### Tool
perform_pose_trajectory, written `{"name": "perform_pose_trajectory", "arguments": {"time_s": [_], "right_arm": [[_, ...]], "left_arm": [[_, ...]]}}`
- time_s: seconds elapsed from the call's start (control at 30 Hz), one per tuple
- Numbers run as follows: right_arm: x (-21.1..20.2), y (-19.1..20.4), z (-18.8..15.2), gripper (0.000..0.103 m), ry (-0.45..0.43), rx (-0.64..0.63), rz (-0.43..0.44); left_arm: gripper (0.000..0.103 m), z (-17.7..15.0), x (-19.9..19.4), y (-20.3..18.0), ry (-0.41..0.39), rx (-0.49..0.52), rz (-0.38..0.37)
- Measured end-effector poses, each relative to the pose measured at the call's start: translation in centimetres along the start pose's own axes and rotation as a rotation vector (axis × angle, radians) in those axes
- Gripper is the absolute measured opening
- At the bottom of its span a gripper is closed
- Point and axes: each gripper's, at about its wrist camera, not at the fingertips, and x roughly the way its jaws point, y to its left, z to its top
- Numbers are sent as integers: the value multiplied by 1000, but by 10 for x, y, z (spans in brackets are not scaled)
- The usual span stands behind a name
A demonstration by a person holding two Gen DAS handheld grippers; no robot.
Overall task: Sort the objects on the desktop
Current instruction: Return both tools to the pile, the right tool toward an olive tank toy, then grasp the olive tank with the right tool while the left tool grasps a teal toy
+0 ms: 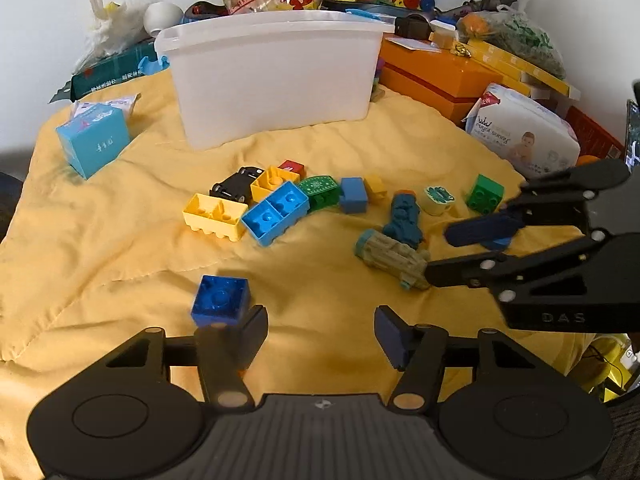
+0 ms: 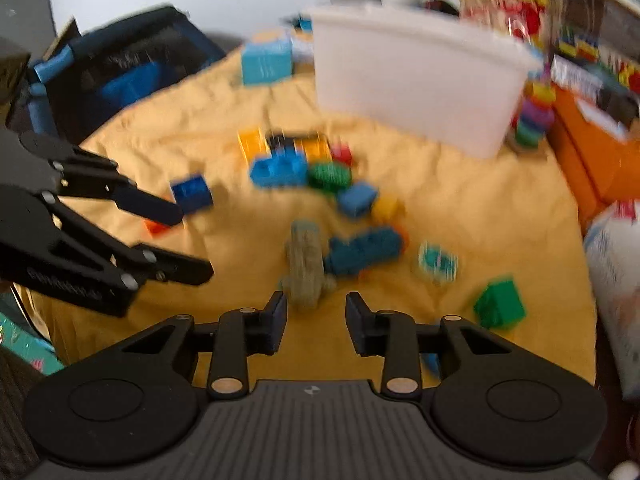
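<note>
left gripper [image 1: 320, 330], left wrist view: jaws wide apart, nothing between them. blue brick [image 1: 221, 300] lies on the yellow cloth [image 1: 120, 240] just outside the left finger, touching or nearly so; contact unclear. loose toys lie short of the white bin [image 1: 272, 80], probably their destination.

right wrist view, blurred: right gripper [image 2: 316, 322] jaws part open, empty. grey toy [image 2: 306, 268] lies just ahead of the gap, its near end about level with the fingertips, not clamped. judged: each gripper is lining up on its own piece.
</note>
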Motion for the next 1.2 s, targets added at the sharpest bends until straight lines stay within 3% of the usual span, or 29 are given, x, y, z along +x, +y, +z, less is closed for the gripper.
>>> {"name": "perform_pose_trajectory", "arguments": {"time_s": [0.33, 0.53, 0.73, 0.83, 0.93, 1.03, 1.2], "right_arm": [[41, 9, 11, 37, 76, -52, -17], [17, 13, 1, 34, 106, -87, 55], [1, -2, -14, 34, 143, 11, 33], [-2, -13, -20, 34, 138, 59, -6], [4, -20, -25, 35, 143, 108, -12], [10, -17, -26, 41, 140, 78, -21], [11, -17, -25, 37, 123, 38, -3]], "left_arm": [[64, 4, 0, 6, -6, -11, -10], [64, -3, -2, 13, 30, -21, -39], [64, -3, 0, 1, 38, 43, -41], [63, 9, 6, -6, 28, 48, -82], [63, 30, 17, -28, -1, 140, -123], [63, 48, 32, -49, -10, 217, -159], [63, 69, 70, -68, 35, 254, -189]]}}
